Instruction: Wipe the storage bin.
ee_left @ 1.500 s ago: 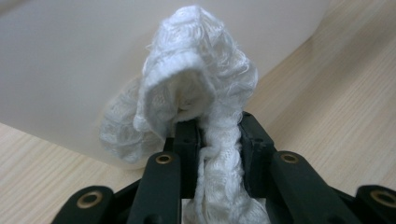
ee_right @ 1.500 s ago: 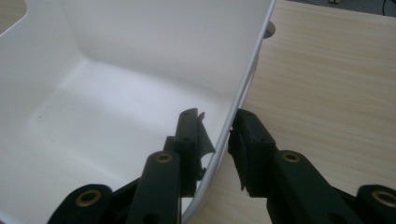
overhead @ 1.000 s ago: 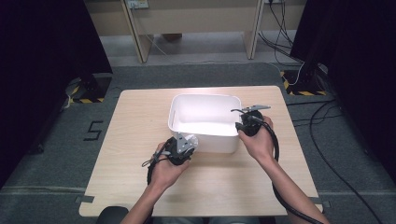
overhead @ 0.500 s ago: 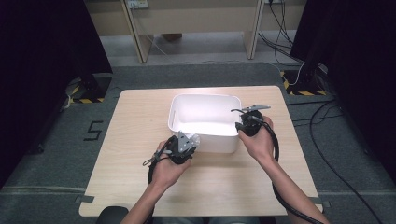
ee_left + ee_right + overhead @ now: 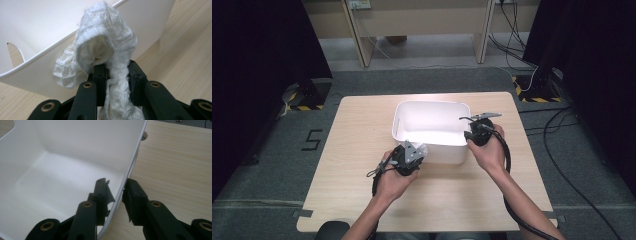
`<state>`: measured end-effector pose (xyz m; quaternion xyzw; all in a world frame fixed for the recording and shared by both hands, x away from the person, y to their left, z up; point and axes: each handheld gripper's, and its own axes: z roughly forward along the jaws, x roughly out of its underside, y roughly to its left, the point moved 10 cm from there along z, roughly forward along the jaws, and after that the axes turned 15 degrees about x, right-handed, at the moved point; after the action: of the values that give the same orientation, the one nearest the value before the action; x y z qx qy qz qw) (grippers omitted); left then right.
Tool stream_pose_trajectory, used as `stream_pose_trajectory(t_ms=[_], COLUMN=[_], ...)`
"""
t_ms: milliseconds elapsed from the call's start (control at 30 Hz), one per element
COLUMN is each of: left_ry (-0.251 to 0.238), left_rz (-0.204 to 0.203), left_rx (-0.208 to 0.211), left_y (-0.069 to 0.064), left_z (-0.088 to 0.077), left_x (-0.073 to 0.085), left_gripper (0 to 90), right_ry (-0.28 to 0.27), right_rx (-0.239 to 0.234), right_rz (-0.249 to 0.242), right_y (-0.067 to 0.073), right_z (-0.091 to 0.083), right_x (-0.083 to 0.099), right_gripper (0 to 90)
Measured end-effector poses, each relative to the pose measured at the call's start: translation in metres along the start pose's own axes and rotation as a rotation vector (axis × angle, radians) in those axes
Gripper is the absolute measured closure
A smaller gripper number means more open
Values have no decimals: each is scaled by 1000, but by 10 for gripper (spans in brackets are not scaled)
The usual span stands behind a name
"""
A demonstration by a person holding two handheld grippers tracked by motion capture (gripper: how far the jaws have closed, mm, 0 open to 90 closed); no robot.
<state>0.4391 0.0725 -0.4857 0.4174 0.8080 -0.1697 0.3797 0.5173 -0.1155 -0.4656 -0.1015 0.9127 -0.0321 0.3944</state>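
Note:
A white plastic tub (image 5: 432,104) stands in the middle of the wooden table (image 5: 357,135). My left gripper (image 5: 413,152) is at the tub's near wall, left of centre, shut on a crumpled white knitted cloth (image 5: 419,149). In the left gripper view the cloth (image 5: 105,47) bulges up from between the jaws of the left gripper (image 5: 115,71), in front of the tub's outer wall (image 5: 37,27). My right gripper (image 5: 476,132) is at the tub's right rim. In the right gripper view the right gripper (image 5: 117,188) has one jaw inside and one outside the tub wall (image 5: 130,162), clamped on it.
The tub's inside (image 5: 57,185) holds nothing. Bare table lies to the left of and in front of the tub. Black cables (image 5: 562,165) trail over the floor at the right. Wooden furniture legs (image 5: 362,35) stand beyond the table, with dark curtains at both sides.

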Motion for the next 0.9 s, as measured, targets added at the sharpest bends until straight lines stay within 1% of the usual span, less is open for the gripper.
stream_pose_trajectory(t_ms=[467,500,533,733,767,800,833,867,900], left_ry=[17,18,24,37,36,41,40,45,42], left_rz=[2,15,2,2,14,-1,11,0,8], left_rx=[6,3,8,10,5,10,7,9,8], left_y=[-2,0,-1,-1,0,-1,0,-1,0], left_z=[8,8,9,13,14,15,16,16,18], left_x=[4,3,5,9,9,10,10,12,12], left_gripper=[723,723,723,723,723,723,723,723,723], right_ry=[0,0,0,-1,0,1,1,1,1], right_rx=[0,-1,-1,-1,-1,-2,-2,-2,-2], right_rz=[3,3,3,1,1,3,3,4,4], right_y=[0,0,0,0,0,1,1,1,1], right_z=[0,0,0,0,0,0,0,0,0], right_x=[0,0,0,0,0,0,0,0,0], right_gripper=[724,723,723,721,721,720,720,720,719])
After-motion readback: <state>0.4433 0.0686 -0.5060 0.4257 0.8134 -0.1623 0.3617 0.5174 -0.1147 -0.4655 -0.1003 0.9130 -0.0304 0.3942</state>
